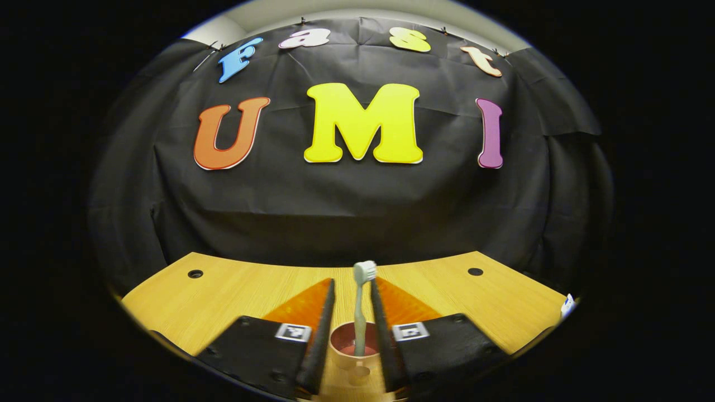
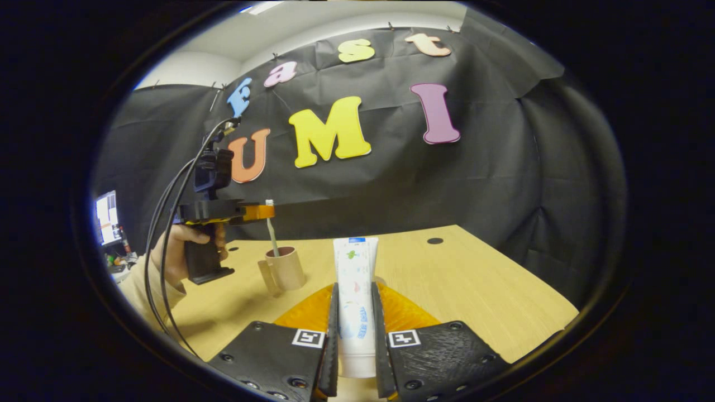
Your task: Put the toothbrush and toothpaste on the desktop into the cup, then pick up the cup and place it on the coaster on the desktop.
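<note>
in the left gripper view the left gripper (image 1: 353, 301) sits at the bottom centre of the frame, its two fingers standing apart on either side of the toothbrush (image 1: 361, 312); whether they press on the handle i cannot tell. the toothbrush stands nearly upright with its bristle head at the top, just above the fingertips, and its lower end inside the cup (image 1: 353, 349), which lies directly below between the fingers at the bottom edge. beyond them the wooden desktop (image 1: 234, 290) spreads across the lower part of the frame

in the right gripper view the right gripper (image 2: 354, 301) at the bottom centre is closed on the toothpaste (image 2: 356, 279), both fingers pressed against the sides of the tube, which stands upright with its flat end at the top, near the middle of the frame. to the left of it, the cup (image 2: 286, 269) rests on the desktop (image 2: 475, 279) with its handle toward the lower left and the toothbrush (image 2: 272, 226) leaning out of it. above the cup, in the left half of the frame, the left gripper (image 2: 267, 211) reaches in at the head of the brush, held by a hand (image 2: 179, 251) with cables (image 2: 167, 223) looping down from it
</note>
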A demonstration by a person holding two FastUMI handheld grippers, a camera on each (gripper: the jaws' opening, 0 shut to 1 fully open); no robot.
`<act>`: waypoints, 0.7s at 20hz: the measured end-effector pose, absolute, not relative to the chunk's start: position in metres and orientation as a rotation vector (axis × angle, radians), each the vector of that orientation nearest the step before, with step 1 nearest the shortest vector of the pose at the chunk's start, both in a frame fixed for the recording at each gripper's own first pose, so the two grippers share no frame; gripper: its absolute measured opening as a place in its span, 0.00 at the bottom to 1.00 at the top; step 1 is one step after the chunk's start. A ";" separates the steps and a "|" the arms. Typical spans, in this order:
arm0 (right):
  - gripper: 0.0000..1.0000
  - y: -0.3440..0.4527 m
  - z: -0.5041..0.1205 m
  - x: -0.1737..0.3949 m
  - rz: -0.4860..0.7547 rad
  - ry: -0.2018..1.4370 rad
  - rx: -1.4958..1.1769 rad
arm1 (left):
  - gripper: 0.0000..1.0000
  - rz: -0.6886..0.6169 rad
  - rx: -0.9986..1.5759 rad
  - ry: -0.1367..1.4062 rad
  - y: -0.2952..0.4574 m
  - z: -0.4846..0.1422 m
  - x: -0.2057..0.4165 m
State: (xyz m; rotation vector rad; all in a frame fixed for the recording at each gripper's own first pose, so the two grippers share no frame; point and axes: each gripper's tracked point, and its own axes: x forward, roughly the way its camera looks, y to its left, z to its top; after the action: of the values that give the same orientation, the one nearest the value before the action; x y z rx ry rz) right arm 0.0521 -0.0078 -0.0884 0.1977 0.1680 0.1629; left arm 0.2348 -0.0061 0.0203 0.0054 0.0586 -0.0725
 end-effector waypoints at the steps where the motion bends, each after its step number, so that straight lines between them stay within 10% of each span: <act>1: 0.27 -0.007 -0.088 0.054 0.161 0.169 0.195 | 0.59 -0.071 0.005 0.051 -0.005 0.024 0.234; 3: 0.29 -0.003 -0.086 0.055 0.164 0.173 0.196 | 0.99 -0.060 0.004 0.038 -0.001 0.027 0.230; 14: 0.27 0.083 -0.021 0.117 0.267 0.135 0.220 | 0.99 0.003 0.001 0.053 0.059 0.007 0.150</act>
State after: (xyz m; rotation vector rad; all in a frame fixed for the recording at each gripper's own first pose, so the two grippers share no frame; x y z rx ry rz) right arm 0.1173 0.0832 -0.0206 0.2203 0.1347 0.2670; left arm 0.1504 0.0595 0.0073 0.0009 0.0526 0.0029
